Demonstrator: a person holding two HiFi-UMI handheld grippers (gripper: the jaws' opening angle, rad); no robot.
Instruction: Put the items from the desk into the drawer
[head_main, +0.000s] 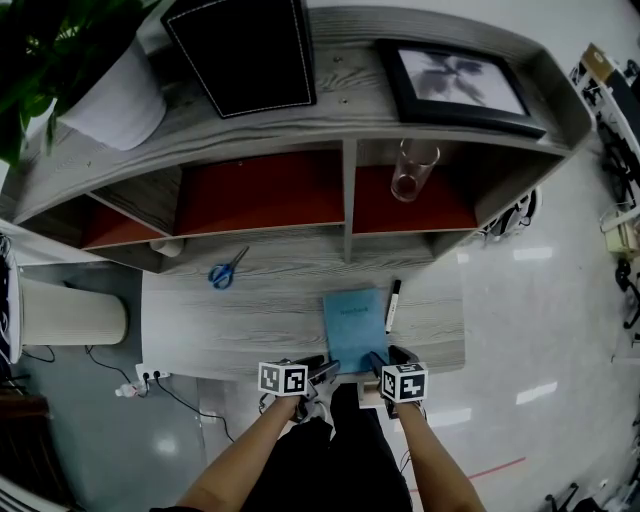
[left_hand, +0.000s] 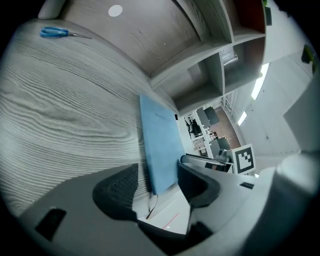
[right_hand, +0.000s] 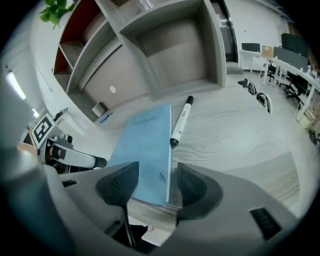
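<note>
1. Starting at the far left, the blue-handled scissors (head_main: 228, 270) lie flat on the desk (head_main: 200, 330). They are well apart from both grippers, and nothing touches them, so they have yet to be put away.
2. At the desk's near edge, the left gripper (left_hand: 157, 180) has its jaws spread. The near left corner of the blue notebook (left_hand: 160, 145) sits in the gap, but neither pad presses on it. This gripper is released and holds nothing.
3. The notebook lies flat on the desk between the two grippers. Its near end is at the front edge and seems to hang slightly over it. It is not lifted, and it is the item being approached.
4. The right gripper (right_hand: 156, 182) is also unclenched, with its jaws wide. The notebook's near right corner lies between the pads, but they do not clamp it.
5. Just beside the notebook's right edge, the black-capped marker (right_hand: 181, 120) rests on the desk, untouched.
6. No view shows an open drawer, so I cannot tell whether one is ready. Judging by how things lie, nothing has gone into it and the task is at its beginning. The scissors, notebook and marker are all still to be moved, and the notebook looks likely to go first.
</note>
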